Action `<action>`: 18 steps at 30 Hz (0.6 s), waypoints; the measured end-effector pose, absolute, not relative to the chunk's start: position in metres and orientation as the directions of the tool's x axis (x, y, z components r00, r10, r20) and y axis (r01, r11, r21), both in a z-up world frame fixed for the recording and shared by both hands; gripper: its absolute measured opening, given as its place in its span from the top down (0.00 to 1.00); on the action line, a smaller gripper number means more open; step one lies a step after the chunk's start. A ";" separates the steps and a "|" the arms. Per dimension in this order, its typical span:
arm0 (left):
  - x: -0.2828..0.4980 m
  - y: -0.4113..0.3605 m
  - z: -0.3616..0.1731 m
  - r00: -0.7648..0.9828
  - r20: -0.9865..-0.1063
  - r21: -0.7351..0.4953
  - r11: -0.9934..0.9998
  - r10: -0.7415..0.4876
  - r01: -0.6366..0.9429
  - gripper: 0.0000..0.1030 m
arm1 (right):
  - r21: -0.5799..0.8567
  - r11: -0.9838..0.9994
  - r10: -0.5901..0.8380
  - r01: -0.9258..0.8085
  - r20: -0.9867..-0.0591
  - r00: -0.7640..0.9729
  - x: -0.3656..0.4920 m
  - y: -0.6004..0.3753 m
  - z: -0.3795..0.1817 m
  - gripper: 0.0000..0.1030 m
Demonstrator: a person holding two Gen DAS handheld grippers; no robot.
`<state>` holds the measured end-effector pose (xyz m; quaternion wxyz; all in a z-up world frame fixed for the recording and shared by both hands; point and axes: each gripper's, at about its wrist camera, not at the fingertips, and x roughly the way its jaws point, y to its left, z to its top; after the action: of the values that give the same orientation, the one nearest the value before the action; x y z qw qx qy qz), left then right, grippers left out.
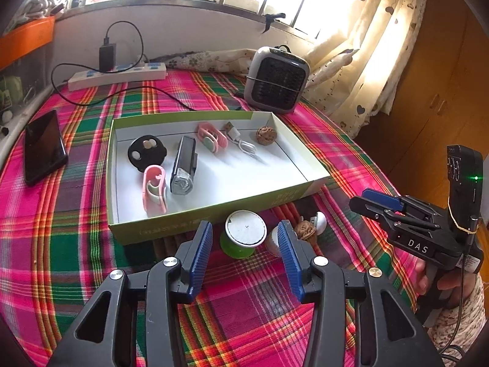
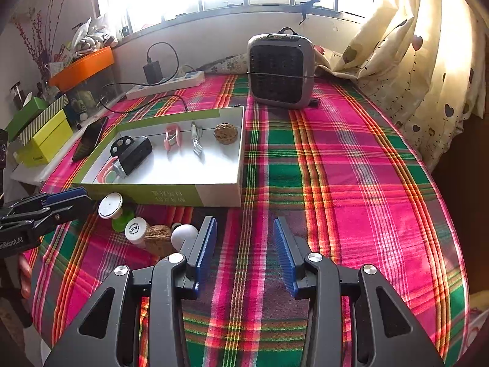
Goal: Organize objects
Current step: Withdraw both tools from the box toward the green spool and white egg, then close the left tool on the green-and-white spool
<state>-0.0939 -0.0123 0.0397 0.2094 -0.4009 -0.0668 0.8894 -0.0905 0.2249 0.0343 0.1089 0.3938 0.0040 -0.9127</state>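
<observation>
A shallow green-and-white box [image 1: 214,211] lies on the plaid cloth and holds a black disc [image 1: 146,151], a black torch [image 1: 183,165], two pink clips [image 1: 154,188], a white USB cable [image 1: 244,143] and a walnut [image 1: 266,135]. In front of the box stand a green spool with a white top [image 1: 246,229], a small white-capped bottle [image 2: 136,229], a second walnut [image 2: 159,235] and a white ball [image 2: 184,235]. My left gripper [image 1: 246,229] is open, its tips just short of the spool. My right gripper [image 2: 244,223] is open over bare cloth, right of the ball.
A grey heater [image 2: 279,70] stands behind the box. A power strip [image 1: 119,76] with a charger lies at the back left, and a black phone [image 1: 44,146] left of the box. Curtains [image 2: 412,61] hang on the right; coloured boxes [image 2: 42,134] are stacked far left.
</observation>
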 end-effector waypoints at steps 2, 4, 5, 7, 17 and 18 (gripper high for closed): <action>-0.096 -0.008 0.038 -0.584 -0.689 -0.290 -0.901 0.430 -0.322 0.57 | 0.074 -0.976 -0.193 0.203 -0.722 -0.665 -0.089 0.225 0.034 0.61; -0.098 -0.005 0.035 -0.578 -0.692 -0.293 -0.900 0.432 -0.322 0.57 | 0.074 -0.977 -0.191 0.201 -0.722 -0.665 -0.089 0.226 0.034 0.61; -0.100 -0.003 0.034 -0.576 -0.696 -0.290 -0.902 0.429 -0.321 0.57 | 0.076 -0.977 -0.192 0.201 -0.723 -0.664 -0.089 0.227 0.034 0.61; -0.102 -0.001 0.032 -0.575 -0.703 -0.284 -0.906 0.419 -0.314 0.57 | 0.076 -0.977 -0.192 0.200 -0.724 -0.662 -0.089 0.227 0.033 0.61; -0.115 0.001 0.020 -0.558 -0.724 -0.300 -0.913 0.406 -0.276 0.57 | 0.083 -0.976 -0.197 0.201 -0.731 -0.653 -0.091 0.227 0.029 0.61; -0.115 0.001 0.019 -0.559 -0.724 -0.298 -0.914 0.403 -0.274 0.57 | 0.083 -0.975 -0.199 0.204 -0.732 -0.651 -0.091 0.227 0.029 0.61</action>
<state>-0.1154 0.0009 0.0192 0.1927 -0.4283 -0.0753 0.8797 -0.0914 0.2266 0.0290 0.1107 0.4025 0.0031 -0.9087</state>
